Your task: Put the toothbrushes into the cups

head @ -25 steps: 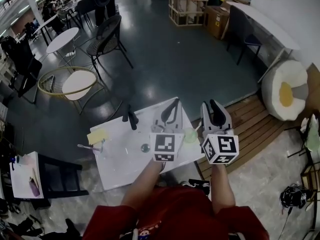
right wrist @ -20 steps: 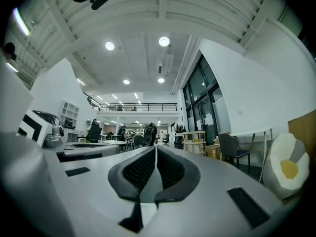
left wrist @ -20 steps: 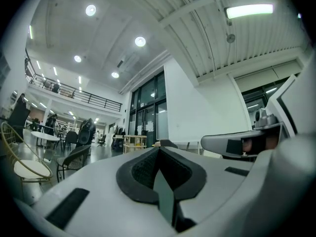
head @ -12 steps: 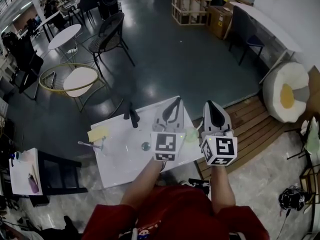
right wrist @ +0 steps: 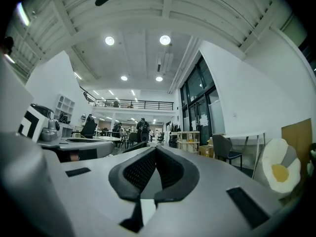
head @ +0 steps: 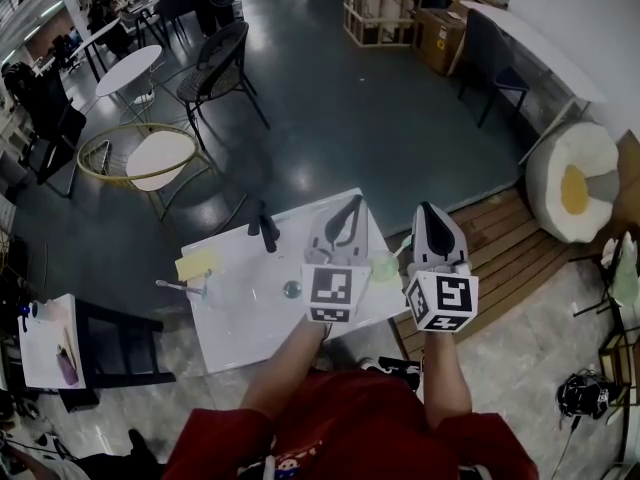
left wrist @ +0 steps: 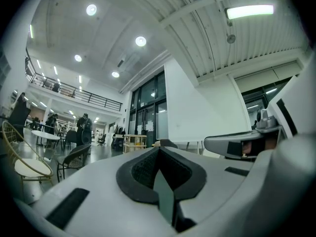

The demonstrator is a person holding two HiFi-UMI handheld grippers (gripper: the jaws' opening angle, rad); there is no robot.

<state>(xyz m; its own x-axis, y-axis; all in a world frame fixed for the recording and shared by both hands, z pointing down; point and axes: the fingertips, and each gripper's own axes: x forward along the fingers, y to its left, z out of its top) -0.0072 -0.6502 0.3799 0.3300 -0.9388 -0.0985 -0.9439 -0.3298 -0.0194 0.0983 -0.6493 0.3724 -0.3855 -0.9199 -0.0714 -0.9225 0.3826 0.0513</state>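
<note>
Grey left gripper [head: 352, 204] and grey right gripper [head: 428, 210] are held level, jaws together, empty. The slim toothbrush [head: 178, 289] lies untouched near the white table's [head: 240, 333] left edge; jaws should be opened before its handle is approached.

Cup [head: 383, 268]: pale green, seen from above as a round shape, standing at the right edge of the white table [head: 240, 323]. Toothbrush [head: 175, 288]: thin, light handle, lying flat near the table's left edge, lengthwise across it; its right end meets a small clear thing, too faint to identify. Round item [head: 291, 290]: small, dark-rimmed, near the table's middle; kind unclear. Dark sticks [head: 265, 233]: at the table's far edge, too small to tell.
</note>
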